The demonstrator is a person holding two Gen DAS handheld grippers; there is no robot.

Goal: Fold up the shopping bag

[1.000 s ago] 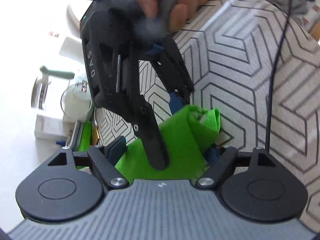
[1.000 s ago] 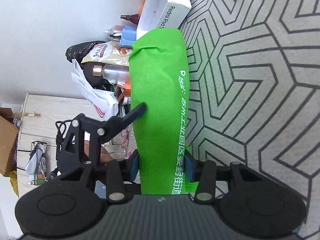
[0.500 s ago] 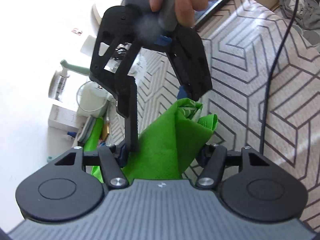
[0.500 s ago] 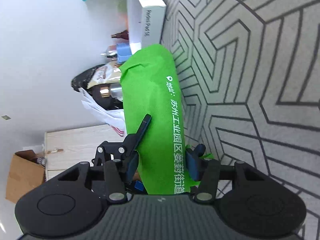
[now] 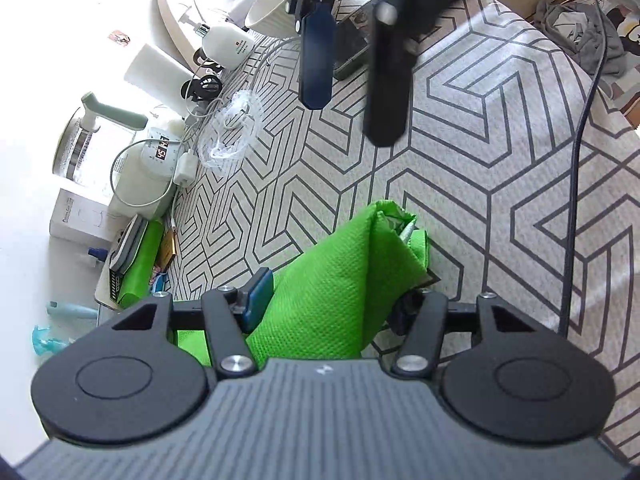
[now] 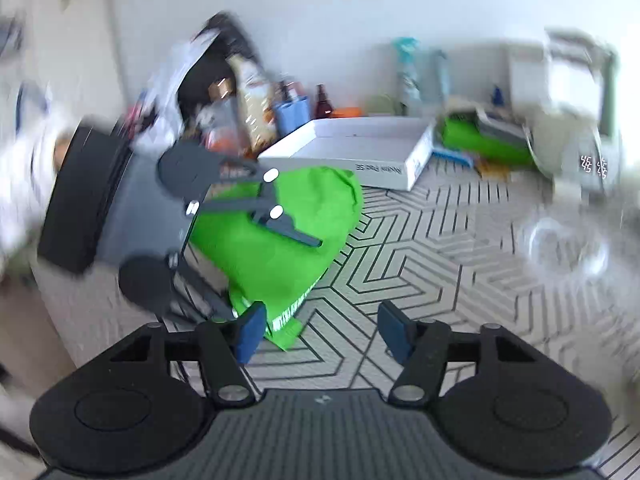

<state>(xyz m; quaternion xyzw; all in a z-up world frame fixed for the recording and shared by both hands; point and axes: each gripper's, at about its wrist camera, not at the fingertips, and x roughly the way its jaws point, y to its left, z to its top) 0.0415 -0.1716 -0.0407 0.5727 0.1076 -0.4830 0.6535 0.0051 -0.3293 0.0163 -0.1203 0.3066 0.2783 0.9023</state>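
Observation:
The folded green shopping bag sits bunched between the fingers of my left gripper, which is shut on it just above the patterned tablecloth. In the right wrist view the bag hangs from the left gripper. My right gripper is open and empty, with the bag's lower corner beside its left finger. In the left wrist view the right gripper is raised above the table, well clear of the bag.
A white box lies behind the bag. A kettle, a white appliance, a clear plastic wrap and bottles line the table's edge. A black cable runs across the cloth on the right.
My right gripper let go of the bag, opened and pulled up and away. The left gripper still holds the bag.

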